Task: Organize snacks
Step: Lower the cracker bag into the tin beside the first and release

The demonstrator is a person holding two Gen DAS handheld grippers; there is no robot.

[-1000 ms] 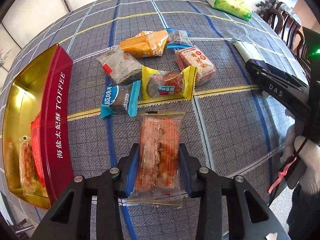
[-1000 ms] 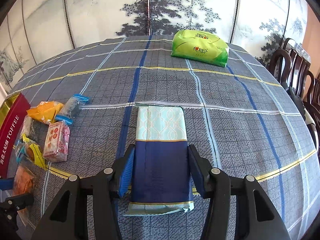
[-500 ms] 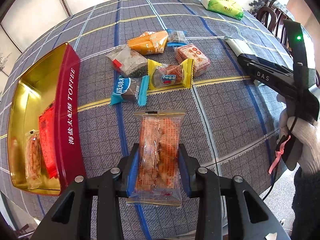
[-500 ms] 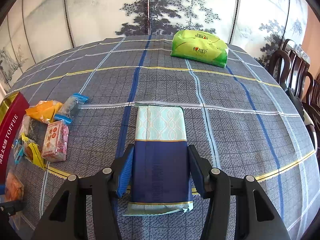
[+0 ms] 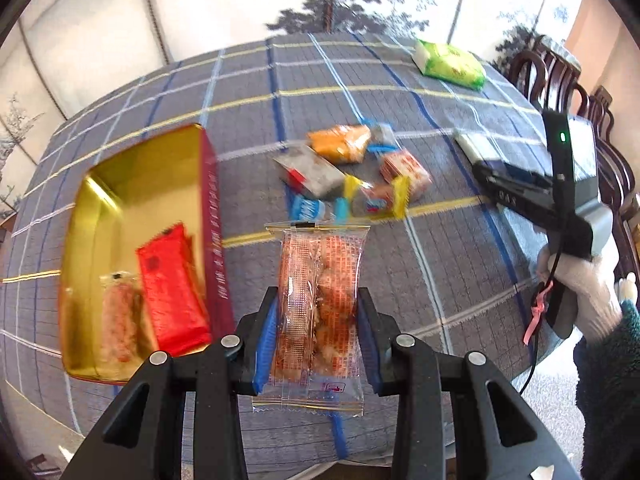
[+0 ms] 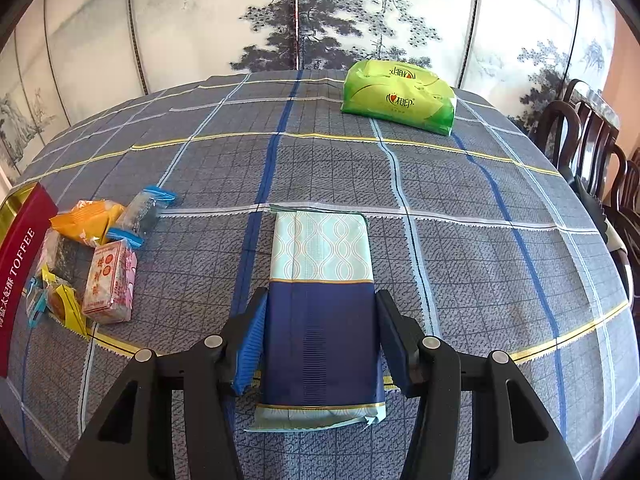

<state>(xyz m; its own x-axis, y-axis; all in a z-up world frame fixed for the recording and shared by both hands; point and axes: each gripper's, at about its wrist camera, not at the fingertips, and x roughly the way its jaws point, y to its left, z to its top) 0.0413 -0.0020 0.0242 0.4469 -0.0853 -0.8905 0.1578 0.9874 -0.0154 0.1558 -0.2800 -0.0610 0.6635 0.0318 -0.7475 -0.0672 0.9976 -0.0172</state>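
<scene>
My left gripper (image 5: pixel 318 320) is shut on a clear orange snack packet (image 5: pixel 318 304) and holds it above the table, just right of the red-and-gold toffee tin (image 5: pixel 212 216). The tin holds a red packet (image 5: pixel 172 292) and a pale orange packet (image 5: pixel 118 320). Several loose snacks (image 5: pixel 352 176) lie on the cloth beyond. My right gripper (image 6: pixel 320 344) is shut on a blue-and-mint packet (image 6: pixel 322 280) that rests on the table. The tin's red side (image 6: pixel 18 256) and the loose snacks (image 6: pixel 108 276) show at the left of the right wrist view.
A green tissue pack (image 6: pixel 398 96) lies at the far side of the table (image 6: pixel 480 240), also in the left wrist view (image 5: pixel 448 64). Dark wooden chairs (image 6: pixel 592 152) stand along the right edge. A painted folding screen stands behind the table.
My left gripper has lifted the orange packet and swung towards the tin, which now shows its inside more fully. The right gripper and its packet have not moved.
</scene>
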